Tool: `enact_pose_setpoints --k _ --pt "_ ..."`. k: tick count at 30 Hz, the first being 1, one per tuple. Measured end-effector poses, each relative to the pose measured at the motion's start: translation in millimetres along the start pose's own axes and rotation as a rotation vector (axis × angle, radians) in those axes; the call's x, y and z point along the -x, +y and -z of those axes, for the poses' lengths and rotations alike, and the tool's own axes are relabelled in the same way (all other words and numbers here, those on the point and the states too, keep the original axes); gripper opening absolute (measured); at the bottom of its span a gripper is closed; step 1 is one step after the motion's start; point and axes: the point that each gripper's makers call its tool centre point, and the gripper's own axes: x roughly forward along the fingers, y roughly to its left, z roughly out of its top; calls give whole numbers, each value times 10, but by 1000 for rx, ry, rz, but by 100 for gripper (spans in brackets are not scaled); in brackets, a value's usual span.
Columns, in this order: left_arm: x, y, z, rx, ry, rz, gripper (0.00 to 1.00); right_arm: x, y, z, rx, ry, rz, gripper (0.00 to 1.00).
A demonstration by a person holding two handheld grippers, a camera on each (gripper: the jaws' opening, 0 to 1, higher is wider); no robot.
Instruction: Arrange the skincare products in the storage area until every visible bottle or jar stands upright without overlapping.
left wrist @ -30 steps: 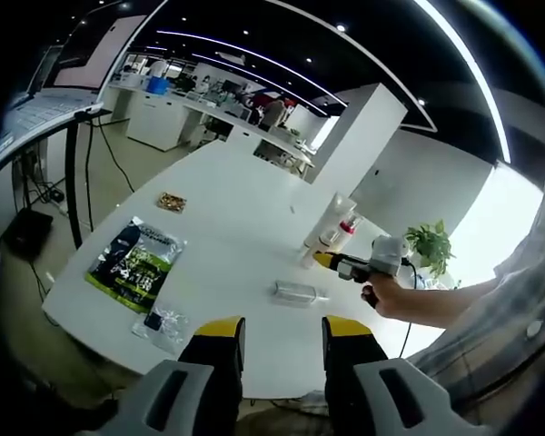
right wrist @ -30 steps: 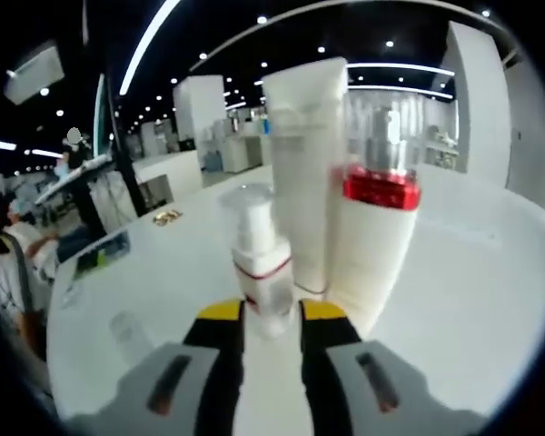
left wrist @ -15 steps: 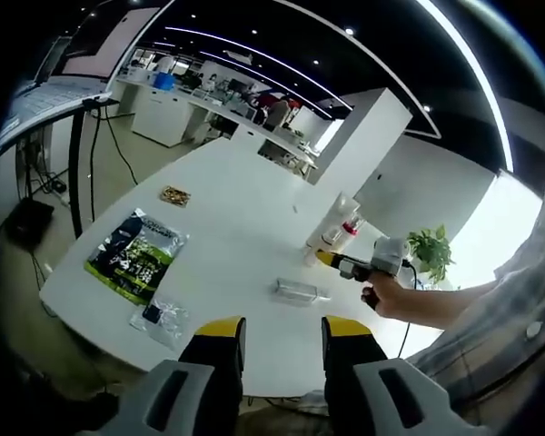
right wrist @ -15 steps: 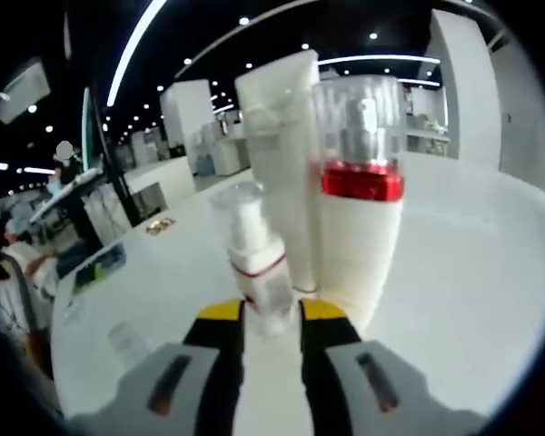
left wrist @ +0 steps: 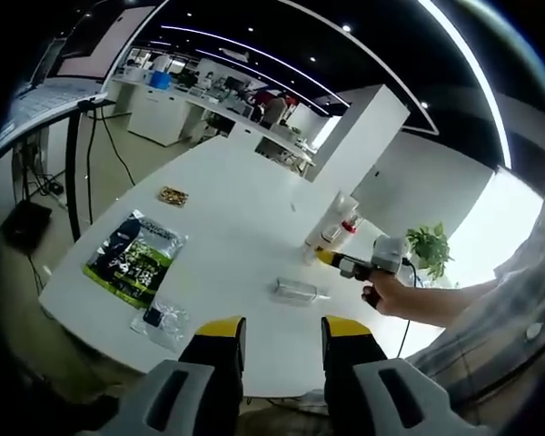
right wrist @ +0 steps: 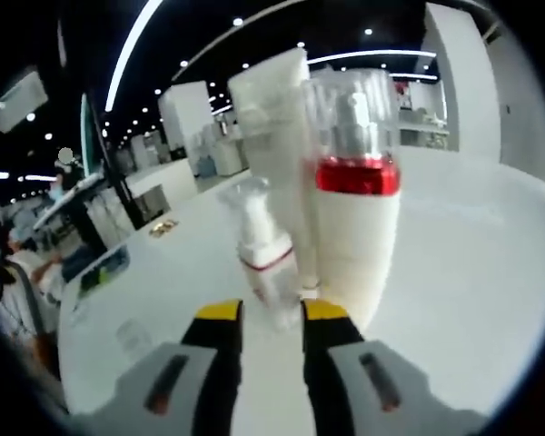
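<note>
On a white table (left wrist: 245,218) in an open-plan office, the right gripper (right wrist: 262,313) is seen with jaws now parted, the small pump bottle (right wrist: 266,259) released upright just beyond its tips, beside the tube (right wrist: 271,136) and red-banded bottle (right wrist: 355,200). A clear bottle (left wrist: 300,291) lies flat ahead of the spread, empty left gripper (left wrist: 280,329), unrighted.

I work in a large open-plan office: long linear ceiling lights (left wrist: 254,56) and recessed spots run across a dark ceiling, with rows of white desks (left wrist: 177,113) and people at work at 11 o'clock. A laptop on a stand (left wrist: 45,100) sits at 10 o'clock, a potted plant (left wrist: 430,247) at 3 o'clock beside the white table (left wrist: 245,218).
</note>
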Motion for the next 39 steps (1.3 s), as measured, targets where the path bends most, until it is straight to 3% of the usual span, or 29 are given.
enact_pose_setpoints --k 3,7,9,11,15,18,26,31,32,39 --pt "25 -2 33 9 0 5 34 90 116 127 11 36 -65 24" --pt "38 -13 167 10 34 11 34 293 312 100 -57 -7 -183 26" --pt "37 -42 233 10 53 21 34 394 462 95 -89 -19 -271 30" --pt "32 -53 275 8 67 29 34 448 569 171 -82 10 -329 36" --pt "21 -100 300 -4 88 43 34 486 746 410 91 115 -380 44" --pt "10 -126 265 -15 88 50 34 425 815 524 173 185 -413 48" --pt "43 -127 250 -20 74 43 34 270 904 680 530 361 -462 38" --pt "71 -120 292 -6 71 29 34 172 992 709 623 433 -484 29" --pt "75 -121 293 -4 68 27 34 169 982 769 659 479 -489 26" --pt "79 -142 279 4 57 24 34 124 964 788 709 503 -472 18"
